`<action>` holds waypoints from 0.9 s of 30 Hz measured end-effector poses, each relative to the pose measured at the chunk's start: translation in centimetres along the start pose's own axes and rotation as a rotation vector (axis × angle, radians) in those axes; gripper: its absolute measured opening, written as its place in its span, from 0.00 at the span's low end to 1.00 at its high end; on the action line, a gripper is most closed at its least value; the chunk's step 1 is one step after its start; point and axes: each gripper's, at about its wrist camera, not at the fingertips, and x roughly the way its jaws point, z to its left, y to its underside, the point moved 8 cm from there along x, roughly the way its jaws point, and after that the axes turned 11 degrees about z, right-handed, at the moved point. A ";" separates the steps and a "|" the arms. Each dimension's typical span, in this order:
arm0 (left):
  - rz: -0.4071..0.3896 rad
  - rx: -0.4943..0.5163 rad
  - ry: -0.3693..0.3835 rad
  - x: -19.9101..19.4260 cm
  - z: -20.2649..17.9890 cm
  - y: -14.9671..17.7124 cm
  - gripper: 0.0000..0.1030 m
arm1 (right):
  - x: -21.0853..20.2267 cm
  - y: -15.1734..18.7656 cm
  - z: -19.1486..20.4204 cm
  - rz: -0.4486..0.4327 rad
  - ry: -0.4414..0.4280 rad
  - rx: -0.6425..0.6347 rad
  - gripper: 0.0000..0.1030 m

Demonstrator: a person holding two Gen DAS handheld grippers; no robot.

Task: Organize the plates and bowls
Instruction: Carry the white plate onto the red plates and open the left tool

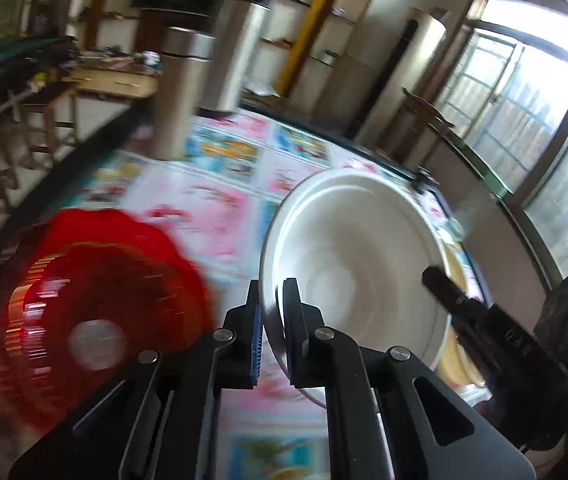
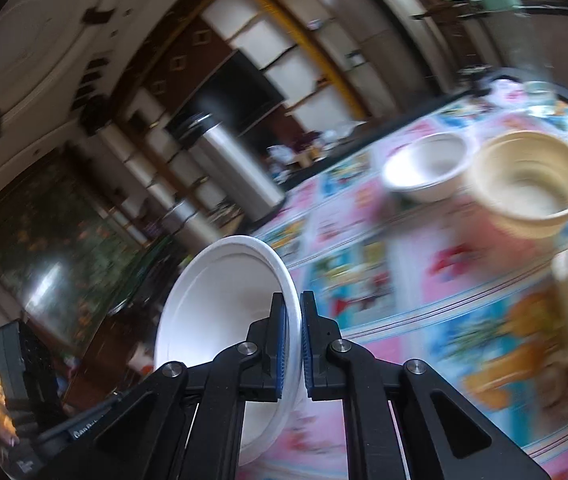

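White plastic is pinched on both sides: the left gripper (image 1: 271, 308) is clamped on the rim of a wide white bowl (image 1: 360, 264), and the right gripper (image 2: 291, 336) is clamped just as narrowly on the rim of a second white bowl (image 2: 223, 312). Each grip takes the thin lip edge-on, probably because a rim is the only part these slim pads can bite. Both bowls hang tilted off the patterned tablecloth (image 1: 219, 216), their mouths turned sideways rather than up; the left one opens toward the camera and to the right, with its axis leaning away from vertical, while the right one opens to the left, its base hidden behind the fingers. A red fluted plate (image 1: 91, 312) lies near left, blurred. On the far right of the right wrist view sit a small white bowl (image 2: 424, 168) and a stack of beige bowls (image 2: 532, 184), the likely place for nesting like with like.
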 end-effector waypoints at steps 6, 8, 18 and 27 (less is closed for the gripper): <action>-0.047 -0.069 -0.113 -4.0 7.0 1.2 0.08 | 4.5 4.1 6.0 0.097 -0.081 -0.010 0.08; -0.046 -0.087 -0.141 -4.7 8.8 1.7 0.08 | 5.9 5.4 7.4 0.124 -0.091 -0.014 0.08; 0.043 -0.143 -0.223 -2.8 13.3 4.0 0.09 | 9.2 9.5 9.9 0.182 0.000 -0.132 0.09; 0.102 -0.118 -0.292 -1.6 13.4 5.2 0.11 | 10.8 10.2 8.5 0.222 0.064 -0.185 0.10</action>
